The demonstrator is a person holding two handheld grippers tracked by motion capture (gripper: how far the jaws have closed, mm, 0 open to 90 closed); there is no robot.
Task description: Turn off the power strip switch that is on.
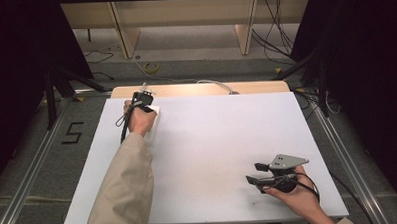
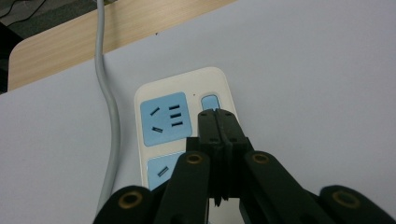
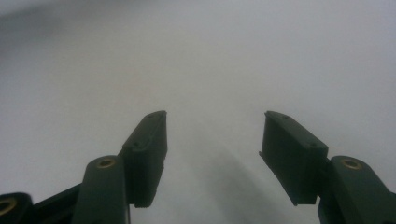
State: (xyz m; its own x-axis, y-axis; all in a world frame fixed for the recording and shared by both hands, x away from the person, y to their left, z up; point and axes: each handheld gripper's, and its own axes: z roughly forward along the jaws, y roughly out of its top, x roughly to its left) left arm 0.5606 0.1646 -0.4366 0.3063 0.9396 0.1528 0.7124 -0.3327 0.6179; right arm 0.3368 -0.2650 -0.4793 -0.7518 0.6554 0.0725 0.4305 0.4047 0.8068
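High view: white rectangular counter fills mid-frame; left claw sits in upper left of the counter, w/ hand and beige sleeve running down to bottom edge. It is over a cream plastic power strip w/ light-blue socket faces, mostly hidden under the hand there. Left gripper view: strip lies centre frame on the counter, grey round cable running beside it from top left down to lower left. Left claw has jaws pressed together, nothing betw. them, tips at the small light-blue rocker switch at the strip's far end; contact looks likely but can't tell for sure. Right claw rests lower right of high view, held by right hand, grey three-cornered plate on top. Right gripper view: right claw jaws wide apart, nothing betw. them, bare counter ahead.
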